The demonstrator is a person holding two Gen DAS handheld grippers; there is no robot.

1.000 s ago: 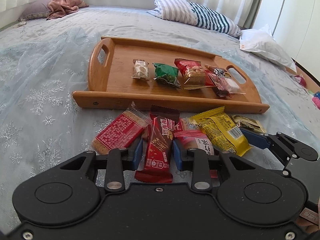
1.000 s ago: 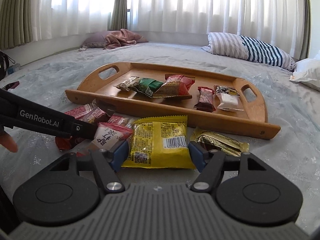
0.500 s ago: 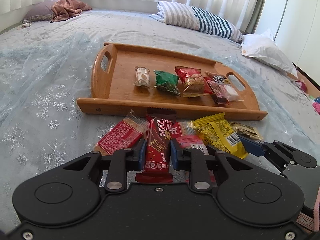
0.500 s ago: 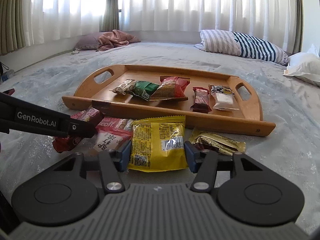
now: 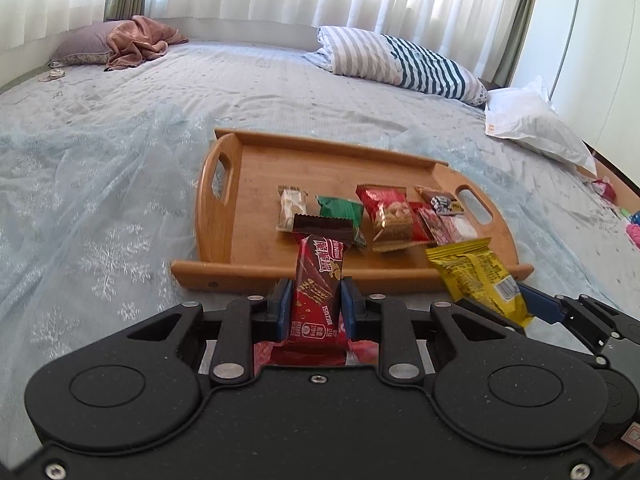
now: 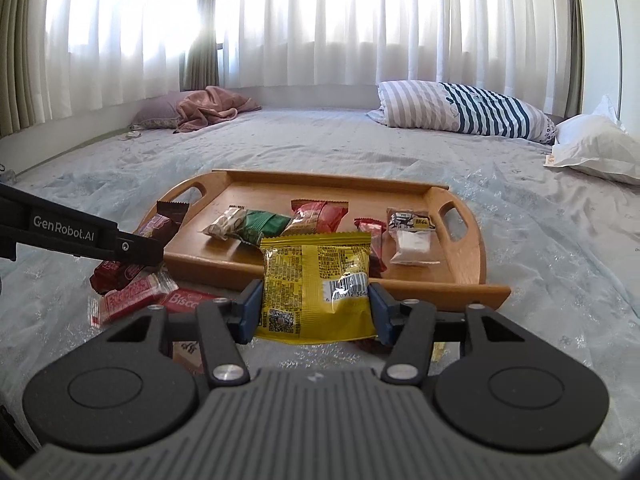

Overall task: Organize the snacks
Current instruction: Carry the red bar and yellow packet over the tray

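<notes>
My left gripper [image 5: 313,306] is shut on a dark red chocolate bar [image 5: 318,280] and holds it above the bed, in front of the wooden tray [image 5: 248,184]. My right gripper [image 6: 315,312] is shut on a yellow snack packet [image 6: 316,284], also lifted near the tray's front rail [image 6: 440,286]. The yellow packet also shows in the left wrist view [image 5: 476,276]. Several snacks lie in a row on the tray: a white one [image 5: 292,210], a green one [image 5: 340,210], a red peanut pack [image 5: 386,212].
Loose red snack packs [image 6: 132,296] lie on the bedspread left of my right gripper. The left gripper's arm [image 6: 80,232] crosses that view. A striped pillow [image 6: 468,114] and a white pillow [image 6: 596,152] lie at the far right; a pink blanket [image 6: 212,106] lies far left.
Both grippers closed on their snacks and lifted them off the bed: the left with the red bar, the right with the yellow packet. Both rose toward the tray.
</notes>
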